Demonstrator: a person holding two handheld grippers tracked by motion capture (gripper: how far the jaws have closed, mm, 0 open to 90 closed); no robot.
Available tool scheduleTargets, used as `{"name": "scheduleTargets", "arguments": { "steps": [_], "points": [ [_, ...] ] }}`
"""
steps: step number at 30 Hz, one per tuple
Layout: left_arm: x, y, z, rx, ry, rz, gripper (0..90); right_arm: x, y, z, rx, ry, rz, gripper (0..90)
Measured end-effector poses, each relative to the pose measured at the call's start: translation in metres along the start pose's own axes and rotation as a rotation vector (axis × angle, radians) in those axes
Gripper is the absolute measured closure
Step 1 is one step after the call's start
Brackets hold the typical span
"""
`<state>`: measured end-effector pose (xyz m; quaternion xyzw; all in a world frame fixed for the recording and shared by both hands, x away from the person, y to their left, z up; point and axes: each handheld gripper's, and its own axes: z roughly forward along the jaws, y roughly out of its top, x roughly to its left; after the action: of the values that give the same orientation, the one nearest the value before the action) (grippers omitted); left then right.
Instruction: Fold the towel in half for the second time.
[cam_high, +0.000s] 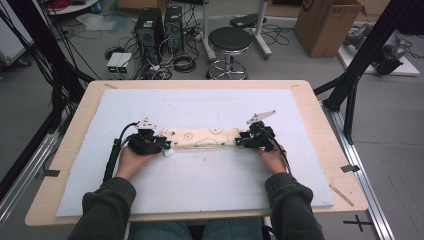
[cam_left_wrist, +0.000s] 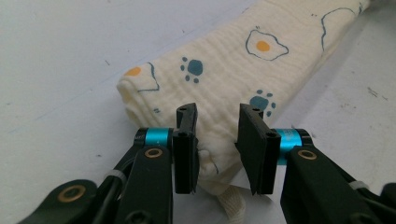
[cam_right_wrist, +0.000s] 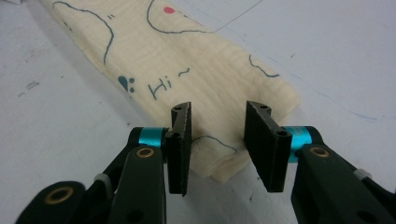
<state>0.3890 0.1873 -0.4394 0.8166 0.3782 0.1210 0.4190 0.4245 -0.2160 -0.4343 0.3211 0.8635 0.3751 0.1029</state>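
Holding a gripper in each hand, you have them at the two ends of a long folded cloth (cam_high: 204, 137) that lies across the middle of the frame in the high view. Your left gripper (cam_high: 161, 145) sits at the cloth's left end and your right gripper (cam_high: 241, 142) at its right end.

In the left gripper view, the jaws stand apart with the cloth's folded end between them; the left pad seems to brush the fabric, though you cannot be sure from this angle, and the right pad stands clear. In the right gripper view, the jaws are likewise apart, straddling the cloth's corner without pinching it.

The cloth is cream muslin printed with fried eggs, blue paw marks and a small "Hi".

It rests on a pale blue-white mat (cam_high: 200, 185) that covers most of a light wooden table (cam_high: 325, 145). A cardboard box (cam_high: 326, 25) stands open at the upper right; its contents are hidden. A black stool (cam_high: 229, 42) and two computer towers (cam_high: 159, 27) with tangled cables sit on the grey floor at the top.
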Motion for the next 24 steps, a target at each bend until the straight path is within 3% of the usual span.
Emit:
{"name": "scheduleTargets", "arguments": {
  "steps": [4, 17, 24],
  "points": [
    [-0.0011, -0.0002, 0.0003, 0.005, 0.011, 0.017, 67.6, -0.0017, -0.0012, 0.0008, 0.0, 0.006, 0.005, 60.6],
    [-0.0024, -0.001, 0.0012, 0.003, 0.024, 0.015, 68.2, 0.0, -0.0038, 0.0012, -0.009, -0.01, -0.01, 60.3],
    [-0.0044, 0.0017, 0.0002, -0.007, 0.029, 0.011, 63.1, 0.0009, -0.0025, 0.0015, -0.009, -0.015, -0.003, 57.8]
  ]
}}
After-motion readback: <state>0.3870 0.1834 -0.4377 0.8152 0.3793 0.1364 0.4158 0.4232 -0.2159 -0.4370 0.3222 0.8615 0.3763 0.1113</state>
